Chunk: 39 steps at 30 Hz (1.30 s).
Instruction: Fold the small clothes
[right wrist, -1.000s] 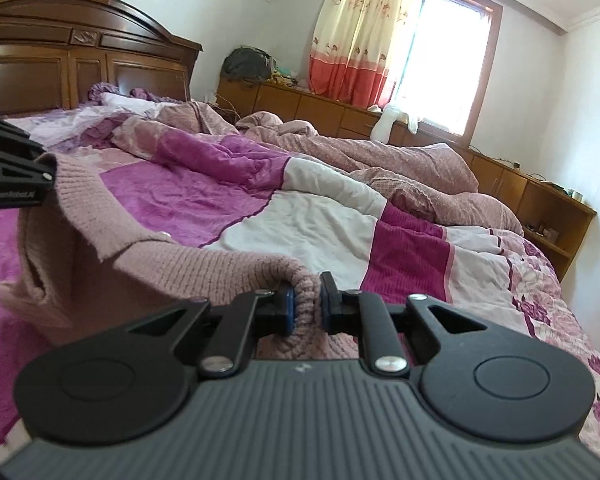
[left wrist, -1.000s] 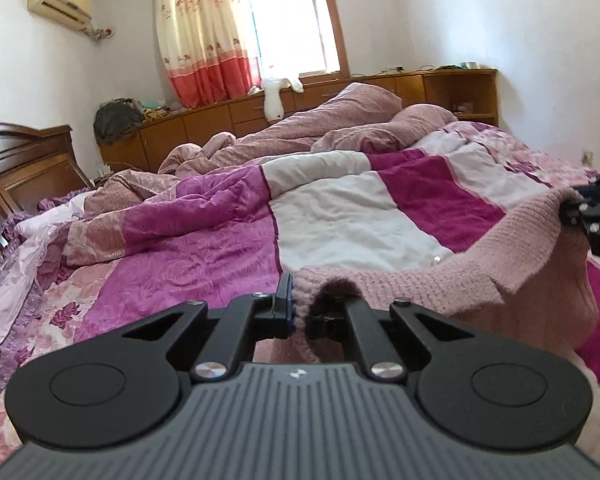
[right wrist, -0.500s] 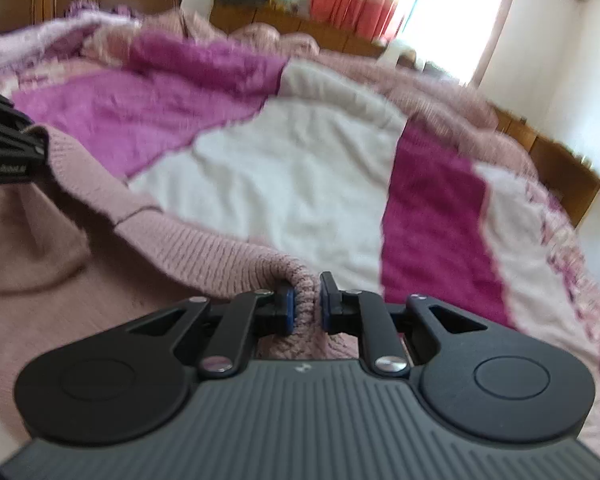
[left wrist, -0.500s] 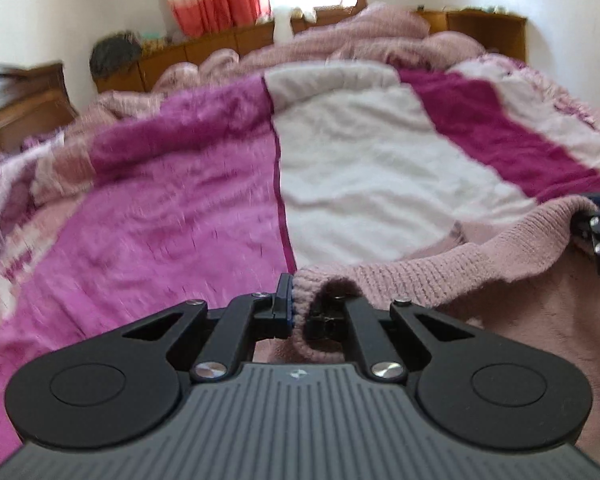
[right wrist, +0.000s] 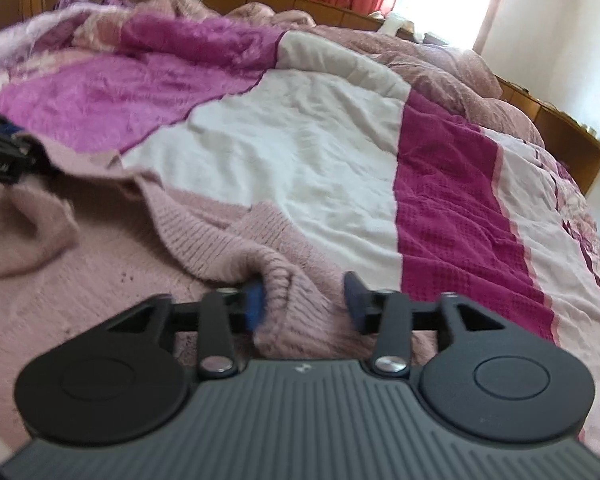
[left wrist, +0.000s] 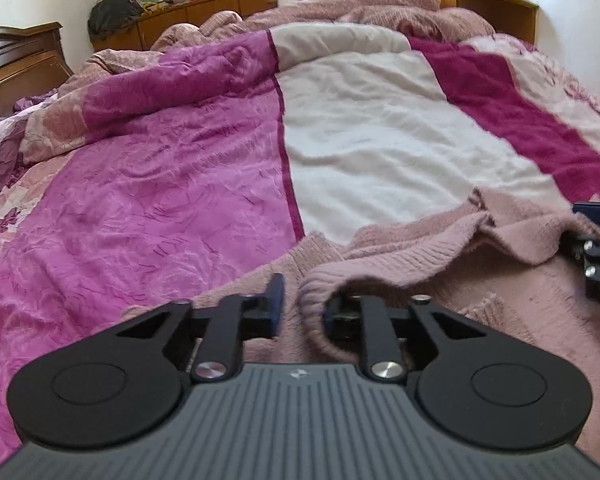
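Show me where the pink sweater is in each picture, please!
Left wrist view: the pink sweater lies low and right on the bed, its ribbed edge between the open left gripper fingers.
Right wrist view: the sweater lies low and left, its edge between the open right gripper fingers.
Shared landmark: the white quilt stripe behind it.

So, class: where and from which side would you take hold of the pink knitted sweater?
Grip the ribbed edge of the pink knitted sweater, near side, low: it humps up clear of the bedspread, between the open right claw fingers.
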Motion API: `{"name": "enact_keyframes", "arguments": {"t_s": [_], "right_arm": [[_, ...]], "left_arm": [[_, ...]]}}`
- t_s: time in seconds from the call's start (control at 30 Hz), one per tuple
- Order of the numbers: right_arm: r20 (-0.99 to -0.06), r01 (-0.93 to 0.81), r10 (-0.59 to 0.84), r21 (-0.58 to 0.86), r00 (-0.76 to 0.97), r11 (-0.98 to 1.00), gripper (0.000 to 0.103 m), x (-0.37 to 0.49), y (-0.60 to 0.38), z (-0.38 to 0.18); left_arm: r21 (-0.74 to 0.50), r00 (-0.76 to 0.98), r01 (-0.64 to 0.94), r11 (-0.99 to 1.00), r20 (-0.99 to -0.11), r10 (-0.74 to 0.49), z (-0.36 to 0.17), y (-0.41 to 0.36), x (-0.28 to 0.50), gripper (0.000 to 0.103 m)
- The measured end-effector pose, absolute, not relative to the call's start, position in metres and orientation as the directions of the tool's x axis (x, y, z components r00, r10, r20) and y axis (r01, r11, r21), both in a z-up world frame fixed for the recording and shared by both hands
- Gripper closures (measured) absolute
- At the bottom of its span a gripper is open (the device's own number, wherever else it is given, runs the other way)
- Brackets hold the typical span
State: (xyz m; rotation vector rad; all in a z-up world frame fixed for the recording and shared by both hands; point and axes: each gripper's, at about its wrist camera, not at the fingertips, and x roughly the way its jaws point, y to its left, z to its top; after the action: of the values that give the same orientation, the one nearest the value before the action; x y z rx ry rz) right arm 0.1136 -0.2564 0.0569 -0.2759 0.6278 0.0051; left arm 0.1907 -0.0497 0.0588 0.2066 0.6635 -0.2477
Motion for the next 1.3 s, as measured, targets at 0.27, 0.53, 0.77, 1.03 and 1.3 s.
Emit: {"name": "enact_keyframes", "arguments": {"t_s": [0.27, 0.53, 0.77, 1.03, 1.3], "right_arm": [[-0.551, -0.065, -0.045, -0.179, 0.833, 0.982, 0.052, 0.077, -0.268, 0.088], [-0.541, -0.082, 0.006, -0.117, 0.841, 0.990, 0.052, 0.030, -0.266, 0.095], [-0.569, -0.074, 0.015, -0.082, 0.822, 0.994, 0.052, 0.010, -0.258, 0.077], [-0.603, -0.056, 0.018, -0.044, 0.797, 0.997, 0.052, 0.010, -0.258, 0.053], [-0.602, -0.059, 0.028, -0.032, 0.798, 0.998, 0.050, 0.009, -0.260, 0.050]], "left_arm": [[0.072, 0.793, 0.291, 0.954, -0.577, -0.198, 0.098, -0.032, 0.151, 0.049], [0.072, 0.771, 0.370, 0.926, -0.581, -0.262, 0.100, -0.039, 0.101, 0.048], [0.137, 0.735, 0.465, 0.875, -0.611, -0.295, 0.078, -0.060, 0.075, 0.048], [0.215, 0.742, 0.480, 0.850, -0.616, -0.264, 0.042, -0.080, 0.083, 0.049], [0.174, 0.774, 0.429, 0.886, -0.576, -0.262, 0.058, -0.066, 0.092, 0.094]]}}
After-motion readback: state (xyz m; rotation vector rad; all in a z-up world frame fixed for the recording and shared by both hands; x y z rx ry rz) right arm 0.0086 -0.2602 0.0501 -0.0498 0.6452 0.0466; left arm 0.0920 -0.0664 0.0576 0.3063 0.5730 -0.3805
